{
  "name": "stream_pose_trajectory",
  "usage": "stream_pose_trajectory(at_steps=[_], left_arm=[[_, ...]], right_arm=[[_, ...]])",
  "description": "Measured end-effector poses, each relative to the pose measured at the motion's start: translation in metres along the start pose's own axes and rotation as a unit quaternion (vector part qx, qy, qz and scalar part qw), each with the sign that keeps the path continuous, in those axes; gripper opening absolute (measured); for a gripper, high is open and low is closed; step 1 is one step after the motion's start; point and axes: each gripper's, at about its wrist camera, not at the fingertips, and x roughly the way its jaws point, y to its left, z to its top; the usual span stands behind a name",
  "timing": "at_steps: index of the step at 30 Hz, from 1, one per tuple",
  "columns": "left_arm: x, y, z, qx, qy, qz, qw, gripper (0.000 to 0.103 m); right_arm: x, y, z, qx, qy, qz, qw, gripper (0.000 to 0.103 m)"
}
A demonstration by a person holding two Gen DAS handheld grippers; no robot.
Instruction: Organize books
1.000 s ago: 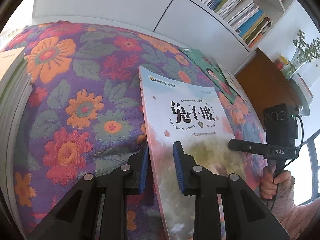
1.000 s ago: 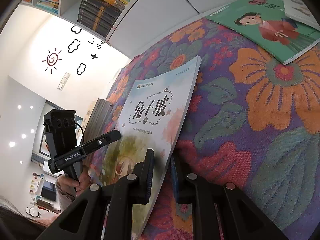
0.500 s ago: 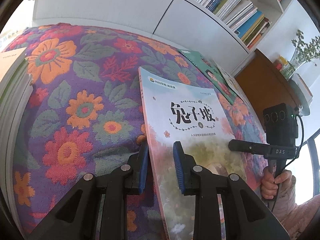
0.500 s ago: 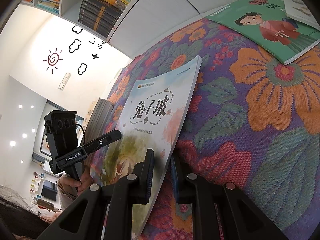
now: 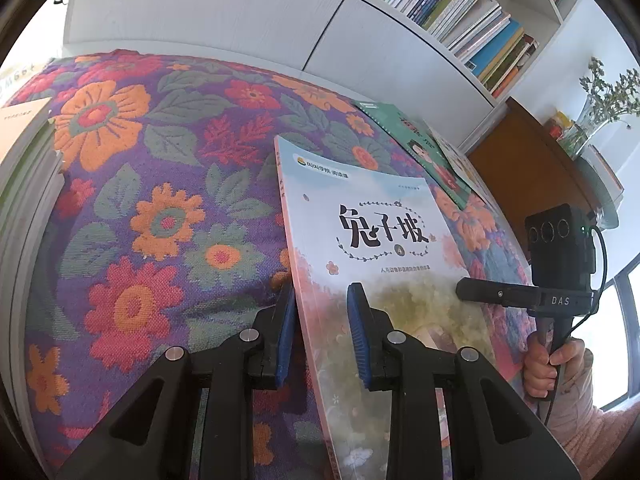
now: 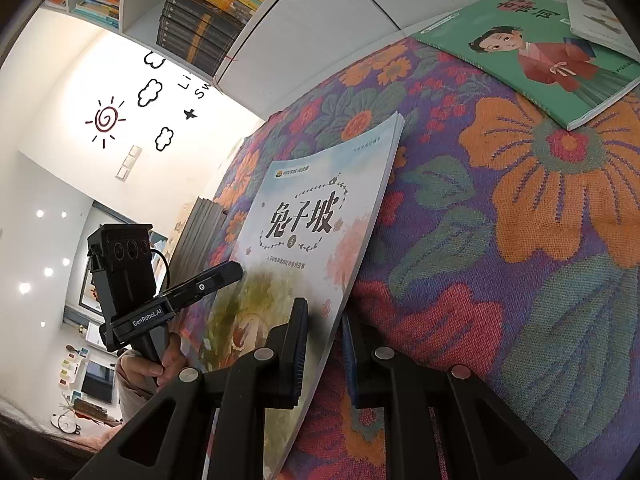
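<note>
A pale blue picture book (image 5: pixel 372 216) with black Chinese title and a flowery cover is lifted at a tilt over the floral cloth (image 5: pixel 140 160). My left gripper (image 5: pixel 320 296) is shut on its spine edge, one blue pad under the book and one on the cover. My right gripper (image 6: pixel 324 316) is shut on the opposite, page-side edge of the same book (image 6: pixel 312 208). Each gripper shows in the other's view, held by a hand: the right gripper (image 5: pixel 496 294), the left gripper (image 6: pixel 212 278). A green book (image 6: pixel 532 60) lies flat further back on the cloth.
A stack of books (image 5: pixel 24 168) stands at the cloth's left edge. A white booklet (image 6: pixel 596 16) overlaps the green book (image 5: pixel 424 148). White cabinets and a full bookshelf (image 5: pixel 460 12) stand behind. A brown cabinet (image 5: pixel 536 164) with a vase of greenery (image 5: pixel 600 100) is at the right.
</note>
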Motion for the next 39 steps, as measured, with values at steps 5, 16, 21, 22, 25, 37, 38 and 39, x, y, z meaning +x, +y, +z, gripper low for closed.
stream_pose_trajectory(at_steps=[5,16,21,22,25,37,38,39], left_arm=[[-0.001,0.0,-0.001,-0.002,-0.001,-0.002,1.0,0.026],[-0.007,-0.029,-0.002,0.052,-0.011,0.057,0.9969,0.025],[-0.029,-0.026,0.006,0.028,-0.035,0.014,0.9989,0.025],[-0.033,-0.026,0.008,0.029,-0.04,0.013,0.9987,0.025],[-0.045,-0.028,0.012,0.035,-0.051,0.011,0.998,0.025],[-0.099,-0.035,0.022,0.06,-0.094,-0.011,0.9937,0.026],[-0.104,-0.035,0.023,0.06,-0.096,-0.012,0.9936,0.026],[-0.108,-0.035,0.025,0.059,-0.096,-0.012,0.9935,0.026]], right_arm=[[0.0,0.001,0.0,-0.002,-0.002,-0.005,1.0,0.013],[0.0,0.02,0.0,0.011,-0.016,-0.066,0.998,0.021],[0.0,0.029,0.002,0.064,0.0,-0.057,0.996,0.021],[0.001,0.029,0.002,0.071,0.005,-0.054,0.996,0.021],[0.002,0.044,0.001,0.054,0.004,-0.07,0.996,0.021],[-0.018,0.109,0.006,0.0,-0.027,-0.083,0.996,0.021],[-0.02,0.113,0.006,-0.004,-0.029,-0.084,0.996,0.021],[-0.022,0.118,0.006,-0.005,-0.03,-0.084,0.996,0.021]])
